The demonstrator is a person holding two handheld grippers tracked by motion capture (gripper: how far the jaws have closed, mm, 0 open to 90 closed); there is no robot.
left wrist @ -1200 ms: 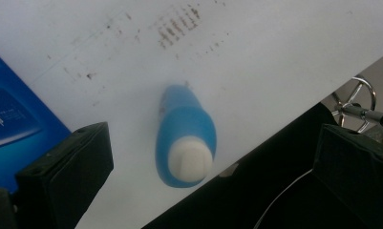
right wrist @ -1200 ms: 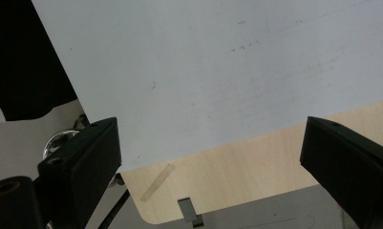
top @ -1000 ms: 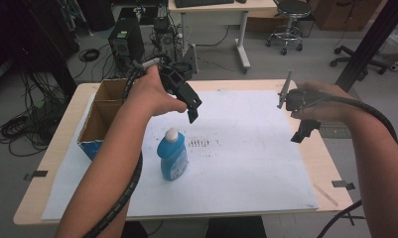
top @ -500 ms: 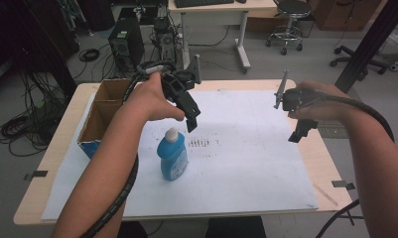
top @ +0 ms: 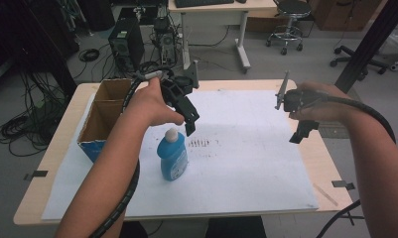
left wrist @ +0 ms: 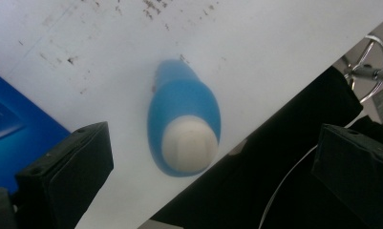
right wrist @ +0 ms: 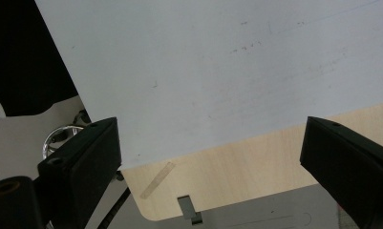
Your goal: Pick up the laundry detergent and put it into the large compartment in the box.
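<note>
Bottle [top: 172,156], blue with white cap, upright on the white sheet [top: 246,163] beside the cardboard box [top: 103,116]. Left gripper [top: 190,124] just above the cap (jaws wide apart, nothing held). Right gripper [top: 297,136] over the sheet's right side, jaws apart, empty.

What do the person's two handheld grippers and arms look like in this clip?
Both the left gripper and the right gripper are black, with blocky, square-ended jaws. A thick black ribbed cable trails along each forearm. The right gripper carries a grey three-cornered plate. Both forearms are bare, with no sleeves showing.
</note>
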